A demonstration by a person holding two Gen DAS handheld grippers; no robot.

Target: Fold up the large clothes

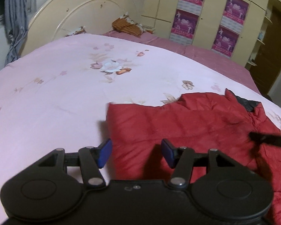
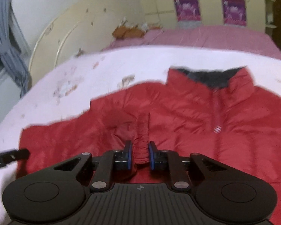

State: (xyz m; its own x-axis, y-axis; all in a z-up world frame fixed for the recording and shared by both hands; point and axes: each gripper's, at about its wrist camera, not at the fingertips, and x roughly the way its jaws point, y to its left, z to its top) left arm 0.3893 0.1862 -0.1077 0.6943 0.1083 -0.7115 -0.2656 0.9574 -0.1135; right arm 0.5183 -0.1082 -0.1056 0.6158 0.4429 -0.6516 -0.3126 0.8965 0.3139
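Observation:
A red padded jacket (image 2: pixel 196 112) lies spread on the pale pink floral bedspread (image 2: pixel 121 63), its dark-lined collar (image 2: pixel 211 78) pointing toward the far side. My right gripper (image 2: pixel 140 155) is shut on a raised ridge of the jacket's red fabric, which stands up between the blue pads. In the left wrist view the jacket (image 1: pixel 187 123) fills the lower right. My left gripper (image 1: pixel 136 153) hovers over the jacket's left edge, open, with nothing between its blue pads (image 1: pixel 105 153). A black finger of the right gripper (image 1: pixel 267 139) pokes in from the right.
A cream headboard (image 1: pixel 80 13) stands at the far left, with a brown pillow (image 1: pixel 125 26) beside it. Cream wardrobe doors with purple posters (image 1: pixel 189 20) line the back wall. A grey curtain (image 1: pixel 15 18) hangs at the left. A darker pink sheet (image 1: pixel 196 52) covers the bed's far side.

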